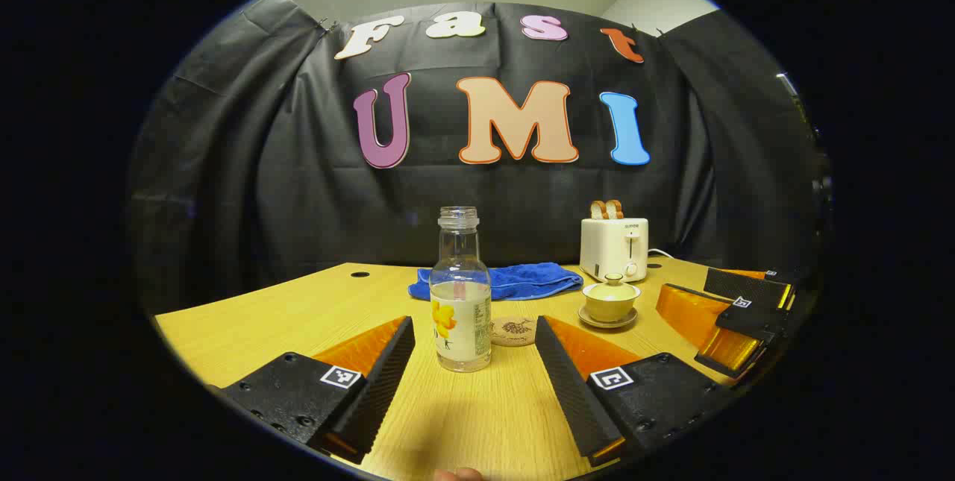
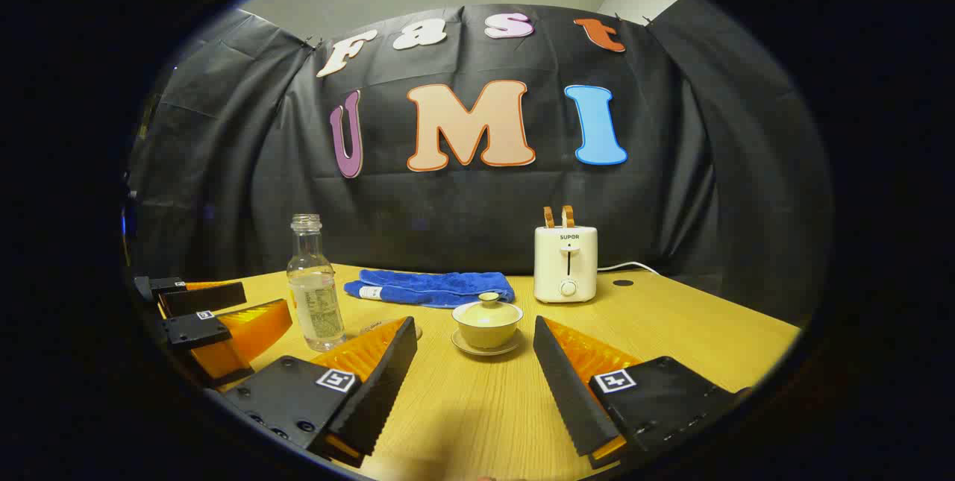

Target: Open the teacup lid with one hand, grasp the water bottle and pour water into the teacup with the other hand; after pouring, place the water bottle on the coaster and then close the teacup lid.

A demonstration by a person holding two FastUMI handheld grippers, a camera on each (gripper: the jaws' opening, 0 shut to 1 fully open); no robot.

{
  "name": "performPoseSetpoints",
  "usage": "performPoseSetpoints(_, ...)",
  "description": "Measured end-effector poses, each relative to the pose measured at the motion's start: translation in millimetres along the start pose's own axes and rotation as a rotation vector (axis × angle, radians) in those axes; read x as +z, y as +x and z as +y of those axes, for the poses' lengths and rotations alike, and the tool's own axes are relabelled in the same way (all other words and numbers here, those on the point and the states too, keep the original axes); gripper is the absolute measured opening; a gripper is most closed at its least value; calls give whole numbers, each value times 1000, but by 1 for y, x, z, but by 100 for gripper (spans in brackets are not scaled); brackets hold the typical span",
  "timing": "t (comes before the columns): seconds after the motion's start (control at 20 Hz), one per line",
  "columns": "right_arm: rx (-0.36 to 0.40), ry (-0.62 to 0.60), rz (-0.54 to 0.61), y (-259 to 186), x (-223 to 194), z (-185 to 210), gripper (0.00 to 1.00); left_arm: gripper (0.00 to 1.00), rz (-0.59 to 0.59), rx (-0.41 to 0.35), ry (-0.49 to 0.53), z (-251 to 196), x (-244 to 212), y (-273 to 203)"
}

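1. Task status: no step is complete, judging from the layout. The lid (image 2: 489, 299) sits on the teacup (image 2: 487, 326), and the water bottle (image 1: 460, 291) stands upright and uncapped on the wooden table (image 1: 298, 317), about half full.
2. Left gripper (image 1: 474, 362): fingers spread wide, holding nothing. The water bottle stands at 12 o'clock on its centreline, between the fingertips but apart from both. In the right gripper view this gripper (image 2: 201, 321) appears at 9 o'clock, near the bottle (image 2: 315, 291).
3. Right gripper (image 2: 474, 362): fingers spread wide, holding nothing. The teacup on its saucer (image 2: 486, 350) sits at 12 o'clock, ahead of the fingertips. In the left gripper view this gripper (image 1: 735, 317) appears at 3 o'clock, just beside the teacup (image 1: 610, 300).
4. Coaster (image 1: 513, 331): a round patterned disc lying just behind the bottle at about 1 o'clock in the left gripper view, between bottle and teacup. Nothing rests on it.
5. Remaining steps, as a judgement: lift the lid, grasp the bottle, pour, set the bottle on the coaster, replace the lid. The alignment suggests the right gripper takes the lid and the left takes the bottle.
6. Non-task items: a blue towel (image 1: 515, 280) and a white toaster (image 1: 615, 246) with two bread slices (image 1: 606, 209) stand at the far table edge, well apart from the work area.
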State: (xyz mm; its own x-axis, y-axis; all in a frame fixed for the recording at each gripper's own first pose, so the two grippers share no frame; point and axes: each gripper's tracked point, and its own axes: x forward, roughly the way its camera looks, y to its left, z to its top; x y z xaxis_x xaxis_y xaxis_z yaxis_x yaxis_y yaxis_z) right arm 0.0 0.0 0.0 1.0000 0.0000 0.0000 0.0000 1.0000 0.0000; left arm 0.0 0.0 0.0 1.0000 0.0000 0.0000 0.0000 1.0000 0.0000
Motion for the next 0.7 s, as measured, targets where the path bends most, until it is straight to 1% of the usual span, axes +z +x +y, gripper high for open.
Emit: performPoseSetpoints(0.7, -5, 0, 1, 2, 1, 0, 97, 95, 0, 0, 1, -2, -1, 1)
